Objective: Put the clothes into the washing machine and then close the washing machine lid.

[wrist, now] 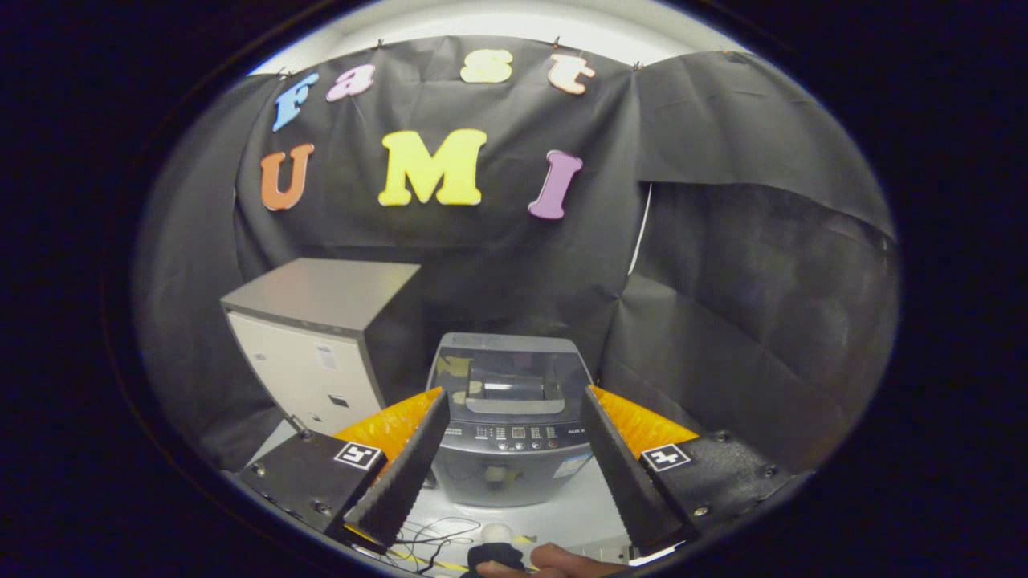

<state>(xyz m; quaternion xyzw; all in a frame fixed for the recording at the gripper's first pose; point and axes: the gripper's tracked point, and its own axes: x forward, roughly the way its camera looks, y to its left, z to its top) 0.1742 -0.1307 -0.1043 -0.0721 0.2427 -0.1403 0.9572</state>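
A grey top-loading washing machine (511, 417) stands on the pale floor ahead, seen between and beyond my fingers. Its dark glass lid (509, 376) lies flat, down over the tub, with a control panel (514, 437) along the front edge. My gripper (514, 397) is open wide, held well above and in front of the machine, with nothing between its fingers. Below the fingers, close to me, a dark bundle of cloth (495, 556) lies on the floor beside a person's hand (554, 562).
A grey-topped white cabinet (317, 345) stands left of the machine. Black cloth walls close in behind and to the right. Thin cables (434, 539) and a small white ball (496, 532) lie on the floor in front of the machine.
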